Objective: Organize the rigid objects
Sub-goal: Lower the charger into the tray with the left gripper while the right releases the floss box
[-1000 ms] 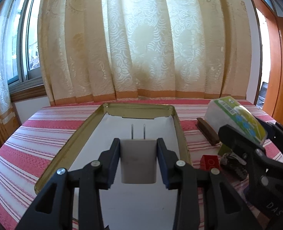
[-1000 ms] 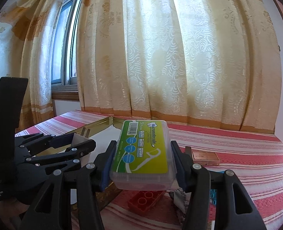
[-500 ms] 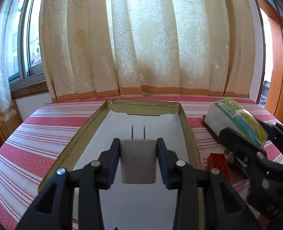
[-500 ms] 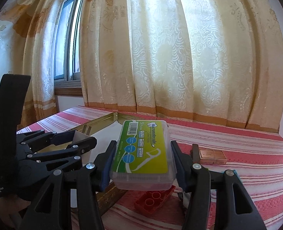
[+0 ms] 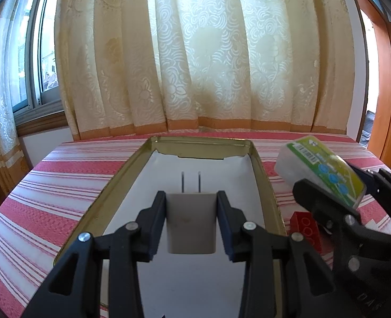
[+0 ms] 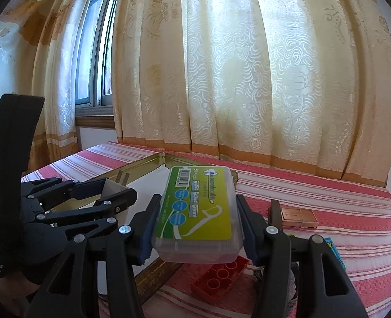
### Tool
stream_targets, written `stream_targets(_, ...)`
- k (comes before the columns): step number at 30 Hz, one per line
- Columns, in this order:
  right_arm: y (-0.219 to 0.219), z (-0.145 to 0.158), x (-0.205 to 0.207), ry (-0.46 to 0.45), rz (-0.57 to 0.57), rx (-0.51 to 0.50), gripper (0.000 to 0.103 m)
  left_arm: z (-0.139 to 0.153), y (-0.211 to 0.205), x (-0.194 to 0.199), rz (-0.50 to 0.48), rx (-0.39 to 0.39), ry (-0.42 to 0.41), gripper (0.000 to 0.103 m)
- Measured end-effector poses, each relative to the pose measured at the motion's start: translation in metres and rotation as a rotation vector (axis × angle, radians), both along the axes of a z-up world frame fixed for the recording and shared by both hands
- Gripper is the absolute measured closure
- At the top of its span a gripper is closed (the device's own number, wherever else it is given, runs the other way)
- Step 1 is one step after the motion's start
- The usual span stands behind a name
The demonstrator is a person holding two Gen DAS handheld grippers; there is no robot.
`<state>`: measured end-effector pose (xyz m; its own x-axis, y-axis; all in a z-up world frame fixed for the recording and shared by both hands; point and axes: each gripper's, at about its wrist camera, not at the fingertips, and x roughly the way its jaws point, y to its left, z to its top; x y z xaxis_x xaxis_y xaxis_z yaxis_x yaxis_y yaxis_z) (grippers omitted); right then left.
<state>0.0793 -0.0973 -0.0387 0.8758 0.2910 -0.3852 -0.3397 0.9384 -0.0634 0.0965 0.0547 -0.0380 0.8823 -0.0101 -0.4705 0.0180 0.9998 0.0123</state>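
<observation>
My left gripper (image 5: pixel 191 220) is shut on a white plug adapter (image 5: pixel 191 222), prongs pointing away, held above the white-lined gold tin tray (image 5: pixel 264 175). Seen from the right wrist, the left gripper (image 6: pixel 118 198) hangs over the tray (image 6: pixel 145 165) with the adapter (image 6: pixel 113 186) between its fingers. My right gripper (image 6: pixel 196 228) is shut on a clear floss-pick box with a green label (image 6: pixel 195 209), held over the tray's right rim. In the left wrist view that box (image 5: pixel 320 169) and the right gripper (image 5: pixel 336 198) sit at the right.
A red toy brick (image 6: pixel 220 275) (image 5: pixel 305 228) lies on the striped red cloth just right of the tray. Farther right is a small brown box with a copper lid (image 6: pixel 296 216), and a teal item (image 6: pixel 334 251) sits at the edge. Curtains hang behind the table.
Both grippers drifted slightly toward the tray's far end, each keeping its hold. The brown box passed out of the left wrist view behind the floss box.
</observation>
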Motion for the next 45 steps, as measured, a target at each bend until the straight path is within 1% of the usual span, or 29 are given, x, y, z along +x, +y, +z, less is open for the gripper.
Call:
stream_targets(18,0.004,-0.003,0.009,0.041,0.009,0.011,0.046,0.003,0.005,0.005,0.013,0.022,0.012,0.066)
stream_targets(24,0.003,0.009,0.011,0.052,0.016,0.019,0.046,0.012,0.004,0.009,-0.009,0.049,0.027,0.066)
stream_targets(29,0.0,0.023,0.026,0.098,0.015,0.043,0.046,0.015,0.009,0.023,-0.046,0.01,0.103,0.066)
stream_targets(32,0.002,0.026,0.037,0.118,0.017,0.038,0.046,0.016,0.012,0.034,-0.056,0.003,0.149,0.066)
stream_targets(42,0.012,0.019,0.086,0.253,0.016,0.057,0.046,0.019,0.029,0.077,-0.076,-0.025,0.277,0.066)
stream_targets(45,0.018,0.014,0.097,0.288,0.011,0.035,0.046,0.017,0.031,0.089,-0.078,-0.024,0.312,0.066)
